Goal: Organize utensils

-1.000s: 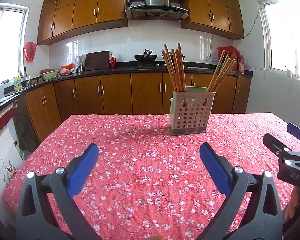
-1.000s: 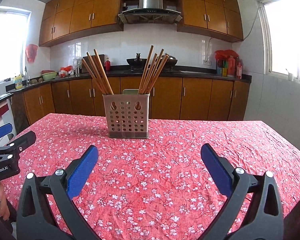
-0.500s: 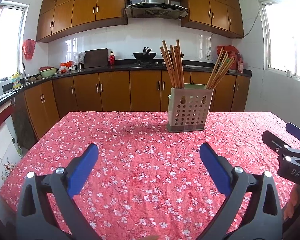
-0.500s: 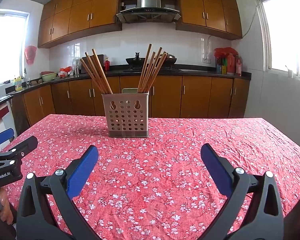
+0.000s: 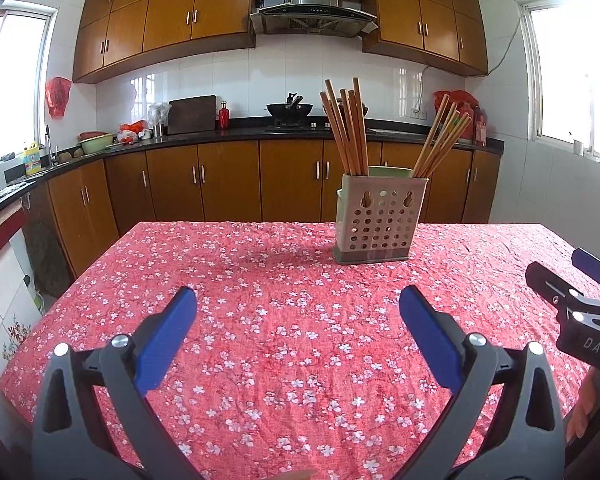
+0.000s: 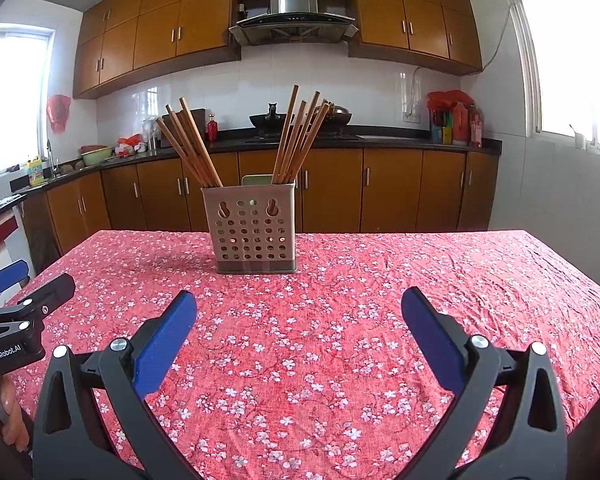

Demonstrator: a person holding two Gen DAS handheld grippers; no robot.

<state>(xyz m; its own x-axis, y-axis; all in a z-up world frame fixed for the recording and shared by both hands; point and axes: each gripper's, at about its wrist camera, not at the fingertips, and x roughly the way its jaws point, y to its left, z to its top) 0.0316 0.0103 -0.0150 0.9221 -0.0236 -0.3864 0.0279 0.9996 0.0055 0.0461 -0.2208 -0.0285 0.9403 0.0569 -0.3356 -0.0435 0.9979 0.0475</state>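
So we've got both grippers hovering low over the red floral tablecloth [image 5: 284, 360] w/ nothing in them. Left gripper [image 5: 298, 312] has its blue-padded jaws spread wide, right gripper [image 6: 299, 314] same deal, wide open and empty. Beige perforated plastic utensil holder [image 6: 255, 232] stands upright towards the far side of the table, well ahead of both. Wooden chopsticks [image 6: 196, 148] sit in it in two bunches, one leaning left, other fanning right.
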